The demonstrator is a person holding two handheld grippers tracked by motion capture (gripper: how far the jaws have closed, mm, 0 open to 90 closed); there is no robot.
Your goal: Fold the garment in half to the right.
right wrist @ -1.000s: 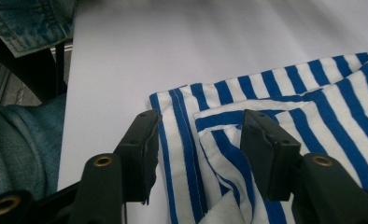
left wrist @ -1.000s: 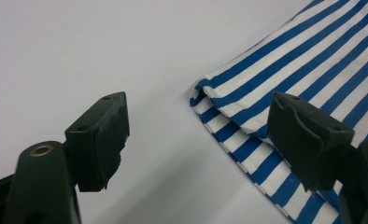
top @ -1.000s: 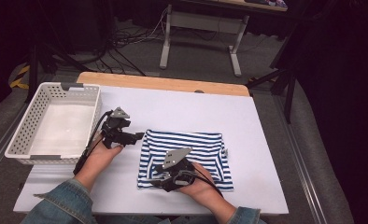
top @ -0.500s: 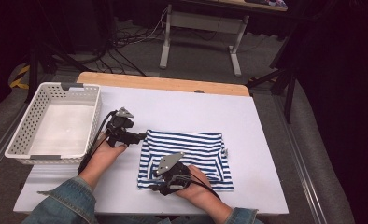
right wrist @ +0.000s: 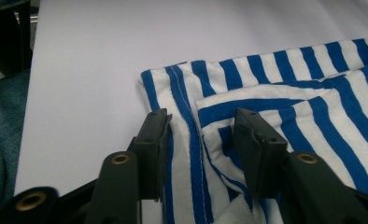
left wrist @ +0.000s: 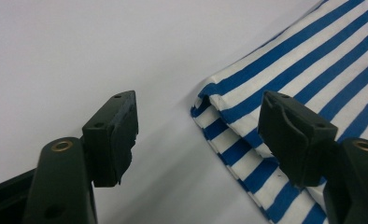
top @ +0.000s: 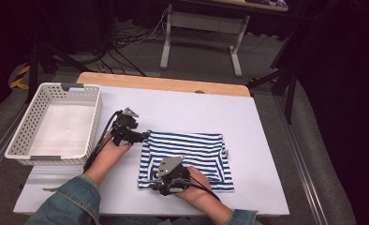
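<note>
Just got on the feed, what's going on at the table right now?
A person is folding a blue-and-white striped shirt on the white table. The left gripper is at the shirt's far left corner, jaws closing with the folded edge between them, not yet pinched. The right gripper straddles the near left edge, also closing. A white basket sits at the left.

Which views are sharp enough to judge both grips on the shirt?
Left gripper view: folded striped shirt corner crisp, jaws slightly soft. Right gripper view: stitching sharp, jaw bases blurred. High view: evenly lit on the table, dark surroundings, grippers small.
</note>
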